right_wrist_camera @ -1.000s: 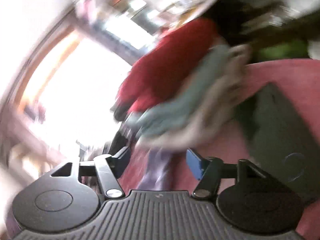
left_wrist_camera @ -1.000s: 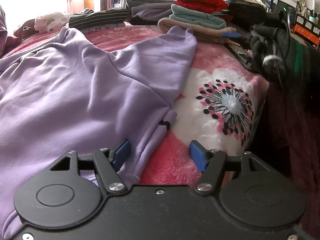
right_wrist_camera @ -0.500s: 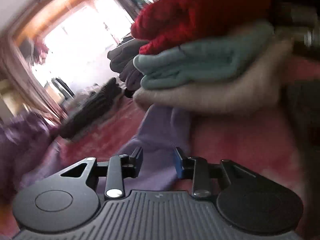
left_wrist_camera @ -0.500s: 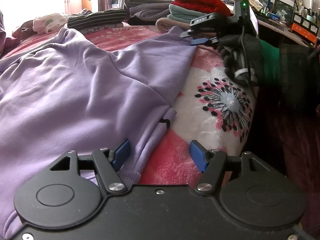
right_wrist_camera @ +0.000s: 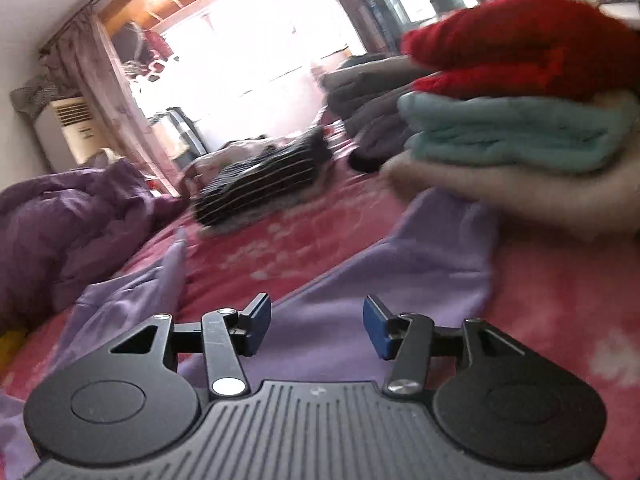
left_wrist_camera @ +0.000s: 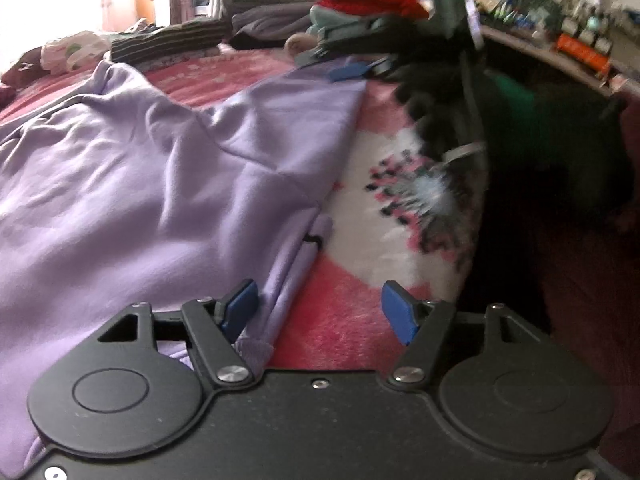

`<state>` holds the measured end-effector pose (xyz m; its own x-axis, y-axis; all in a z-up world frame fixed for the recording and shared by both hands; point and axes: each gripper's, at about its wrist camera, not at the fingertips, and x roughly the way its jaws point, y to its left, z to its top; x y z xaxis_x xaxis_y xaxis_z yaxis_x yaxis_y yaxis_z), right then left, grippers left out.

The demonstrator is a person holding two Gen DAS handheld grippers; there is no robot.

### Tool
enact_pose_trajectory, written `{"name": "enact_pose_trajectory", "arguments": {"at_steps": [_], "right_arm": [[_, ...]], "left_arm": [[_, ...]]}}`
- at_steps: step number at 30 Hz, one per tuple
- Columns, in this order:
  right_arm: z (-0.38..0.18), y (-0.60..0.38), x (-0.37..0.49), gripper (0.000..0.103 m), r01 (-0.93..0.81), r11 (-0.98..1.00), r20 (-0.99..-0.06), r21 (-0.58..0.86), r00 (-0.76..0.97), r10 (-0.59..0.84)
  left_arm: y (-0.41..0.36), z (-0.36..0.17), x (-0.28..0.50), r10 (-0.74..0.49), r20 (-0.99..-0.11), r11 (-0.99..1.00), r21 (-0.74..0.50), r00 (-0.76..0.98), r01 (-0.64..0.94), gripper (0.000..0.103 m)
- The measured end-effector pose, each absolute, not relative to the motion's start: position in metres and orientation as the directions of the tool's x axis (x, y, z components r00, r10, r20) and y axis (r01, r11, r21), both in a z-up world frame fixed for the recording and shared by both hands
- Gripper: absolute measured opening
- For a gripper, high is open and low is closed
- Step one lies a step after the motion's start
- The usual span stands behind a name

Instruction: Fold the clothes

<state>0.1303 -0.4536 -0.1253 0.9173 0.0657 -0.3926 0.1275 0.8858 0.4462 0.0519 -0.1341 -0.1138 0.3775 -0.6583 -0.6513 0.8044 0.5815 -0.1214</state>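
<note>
The right gripper (right_wrist_camera: 316,326) has spread wider over the sleeve. The left gripper (left_wrist_camera: 320,312) stays wide at the hem. The lilac sweatshirt (left_wrist_camera: 160,184) lies flat.

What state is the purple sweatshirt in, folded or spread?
Spread. The purple sweatshirt lies flat across the pink blanket, its sleeve stretched toward the folded stack.

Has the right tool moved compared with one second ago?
Yes. The right tool has come down from the blurred folded stack onto the purple sweatshirt; in the left view it now sits at the sleeve end.
</note>
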Motion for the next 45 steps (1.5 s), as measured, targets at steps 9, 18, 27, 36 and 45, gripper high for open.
{"name": "enact_pose_trajectory", "arguments": {"at_steps": [9,18,27,36,45], "right_arm": [[-0.094,-0.388,0.159,0.058,-0.129,0.900,-0.386,0.417,0.871,0.303],[-0.058,-0.332,0.283,0.060,-0.174,0.933,-0.515,0.314,0.795,0.322],[-0.097,-0.331,0.393,0.010,-0.205,0.853,-0.604,0.481,0.628,0.491],[-0.148,-0.395,0.387,0.007,-0.109,0.754,-0.508,0.648,0.676,0.534],[-0.114,-0.363,0.367,0.048,-0.087,0.917,-0.592,0.389,0.739,0.321]], "left_arm": [[-0.056,-0.094,0.121,-0.578,-0.568,0.777,-0.167,0.585,0.606,0.065],[-0.060,-0.103,0.151,-0.673,-0.554,0.712,-0.306,0.491,0.631,0.065],[-0.090,-0.128,0.142,-0.675,-0.624,0.661,-0.274,0.394,0.699,0.064],[-0.086,-0.133,0.150,-0.705,-0.607,0.644,-0.330,0.367,0.690,0.065],[-0.083,-0.126,0.148,-0.719,-0.611,0.620,-0.349,0.331,0.703,0.071]]}}
